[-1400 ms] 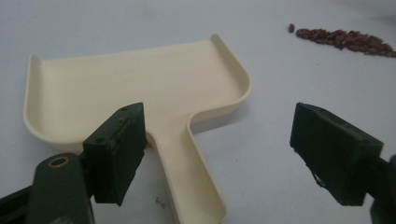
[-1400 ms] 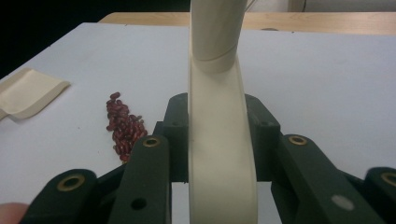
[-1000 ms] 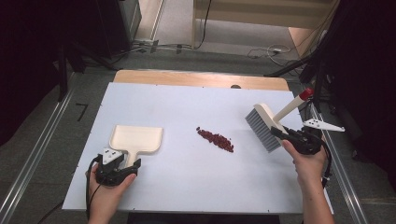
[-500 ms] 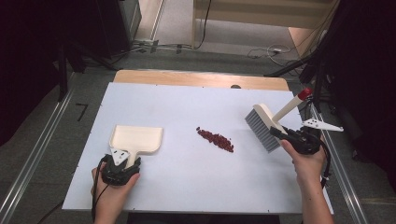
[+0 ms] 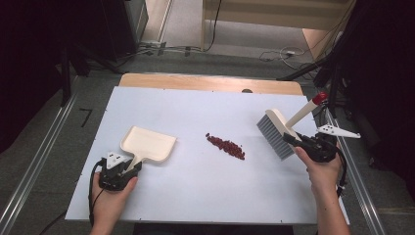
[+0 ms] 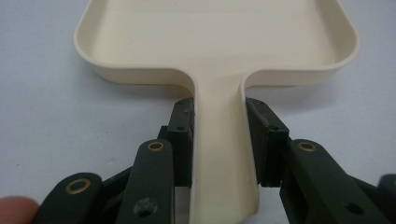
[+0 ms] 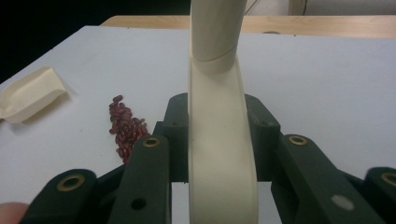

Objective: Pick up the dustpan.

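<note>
A cream dustpan (image 5: 148,143) lies flat on the white table (image 5: 195,196) at the front left. My left gripper (image 5: 128,166) is shut on the dustpan handle (image 6: 222,154), a jaw pressed on each side. A heap of dark red beans (image 5: 225,146) lies in a slanted streak at the table's middle, also seen as beans (image 7: 123,128) in the right gripper view. My right gripper (image 5: 295,140) is shut on a cream brush (image 5: 279,131) with grey bristles and a red-tipped handle, held above the table's right side. The brush handle (image 7: 219,121) rises between the jaws.
A bare wooden strip (image 5: 210,82) runs along the table's far edge. Metal rails (image 5: 34,171) flank the table on both sides. Cables lie on the floor beyond the table. Open surface lies between the dustpan and the beans.
The left gripper has moved in along the dustpan handle and closed on it. The right hand and brush have stayed nearly still.
</note>
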Motion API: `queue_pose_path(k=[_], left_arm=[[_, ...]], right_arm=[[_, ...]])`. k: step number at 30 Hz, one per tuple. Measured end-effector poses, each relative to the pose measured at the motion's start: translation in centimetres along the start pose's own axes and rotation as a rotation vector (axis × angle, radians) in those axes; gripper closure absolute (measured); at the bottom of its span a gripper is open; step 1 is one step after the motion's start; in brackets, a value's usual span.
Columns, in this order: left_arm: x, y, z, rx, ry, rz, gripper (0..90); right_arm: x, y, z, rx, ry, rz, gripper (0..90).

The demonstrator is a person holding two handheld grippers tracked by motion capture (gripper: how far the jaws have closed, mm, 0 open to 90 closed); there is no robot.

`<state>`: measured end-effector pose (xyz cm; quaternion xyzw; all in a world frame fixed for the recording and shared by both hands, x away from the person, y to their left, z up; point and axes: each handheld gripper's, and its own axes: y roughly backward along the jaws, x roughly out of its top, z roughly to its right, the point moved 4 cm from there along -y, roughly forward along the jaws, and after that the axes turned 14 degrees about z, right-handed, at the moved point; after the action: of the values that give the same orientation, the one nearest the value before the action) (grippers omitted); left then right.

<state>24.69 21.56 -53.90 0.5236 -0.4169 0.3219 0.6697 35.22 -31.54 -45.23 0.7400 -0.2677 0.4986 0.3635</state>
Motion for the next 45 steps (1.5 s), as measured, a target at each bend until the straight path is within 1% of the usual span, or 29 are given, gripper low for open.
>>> queue_pose_path(k=[3, 7, 9, 17, 20, 22, 23, 24, 31, 37, 40, 43, 45], left_arm=[[0.3, 0.4, -0.2, -0.011, -0.01, 0.014, 66.3], [0.8, 0.8, 0.2, -0.027, -0.05, 0.031, 66.3], [1.0, 0.9, 0.6, -0.04, -0.067, 0.04, 66.3], [1.6, 0.7, 2.7, -0.108, -0.157, 0.028, 66.3], [1.9, 0.5, 3.4, -0.132, -0.16, 0.031, 66.3], [2.0, 0.3, 3.9, -0.17, -0.157, 0.02, 66.2], [2.0, 0.2, 4.2, -0.18, -0.162, 0.02, 66.3], [2.1, 0.2, 4.5, -0.189, -0.176, 0.016, 66.2], [2.6, -0.3, 6.4, -0.262, -0.231, -0.006, 66.3], [2.5, -0.9, 8.0, -0.314, -0.283, -0.038, 66.4], [2.7, -1.1, 8.6, -0.335, -0.305, -0.045, 66.3], [2.9, -1.3, 9.1, -0.358, -0.337, -0.05, 66.3], [3.0, -1.5, 9.4, -0.37, -0.357, -0.054, 66.3]], right_arm=[[0.0, 0.0, 0.0, -0.001, 0.001, 0.003, 64.9], [0.1, 0.1, 0.0, -0.001, -0.001, 0.007, 64.8], [0.1, 0.1, 0.0, -0.001, -0.001, 0.007, 64.9], [0.2, -0.1, -0.2, 0.007, 0.001, 0.006, 64.9], [0.3, -0.2, -0.3, 0.011, 0.007, 0.007, 64.9], [0.3, -0.3, -0.5, 0.018, 0.008, 0.003, 64.9], [0.3, -0.3, -0.5, 0.021, 0.01, 0.004, 64.9], [0.3, -0.4, -0.6, 0.023, 0.01, 0.003, 64.9], [0.4, -0.5, -0.8, 0.016, 0.021, 0.001, 64.9], [0.5, -0.8, -1.2, 0.022, 0.045, -0.011, 65.0], [0.6, -0.8, -1.3, 0.019, 0.047, -0.012, 65.0], [0.6, -0.9, -1.3, 0.015, 0.042, -0.014, 65.0], [0.6, -0.9, -1.4, 0.011, 0.049, -0.015, 65.0]])
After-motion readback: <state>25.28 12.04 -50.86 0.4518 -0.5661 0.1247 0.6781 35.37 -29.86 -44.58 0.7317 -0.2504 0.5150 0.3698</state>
